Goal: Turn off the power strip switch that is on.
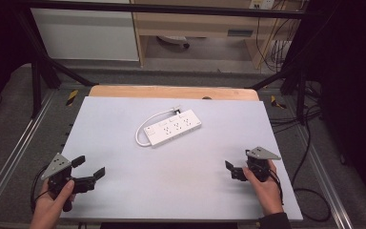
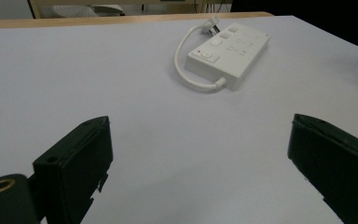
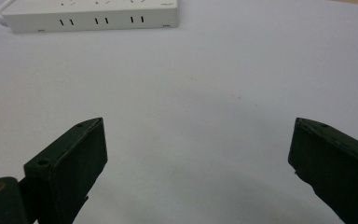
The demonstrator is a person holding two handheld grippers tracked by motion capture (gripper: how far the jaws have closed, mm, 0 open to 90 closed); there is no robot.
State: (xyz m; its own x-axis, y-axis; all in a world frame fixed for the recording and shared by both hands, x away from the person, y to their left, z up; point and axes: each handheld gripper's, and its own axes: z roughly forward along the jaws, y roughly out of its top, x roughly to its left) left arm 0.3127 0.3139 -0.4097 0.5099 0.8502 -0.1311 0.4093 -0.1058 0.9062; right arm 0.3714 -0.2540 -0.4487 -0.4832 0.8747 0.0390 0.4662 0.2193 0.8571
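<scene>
Both tongs hovering wide apart, gripping nothing.
I am holding my left tongs [image 1: 89,167] and right tongs [image 1: 237,165] near the desk's [image 1: 124,191] front corners; the white power strip [image 1: 172,128] is lying mid-desk, well apart from both, its cord [image 1: 145,125] curling beside it.
</scene>
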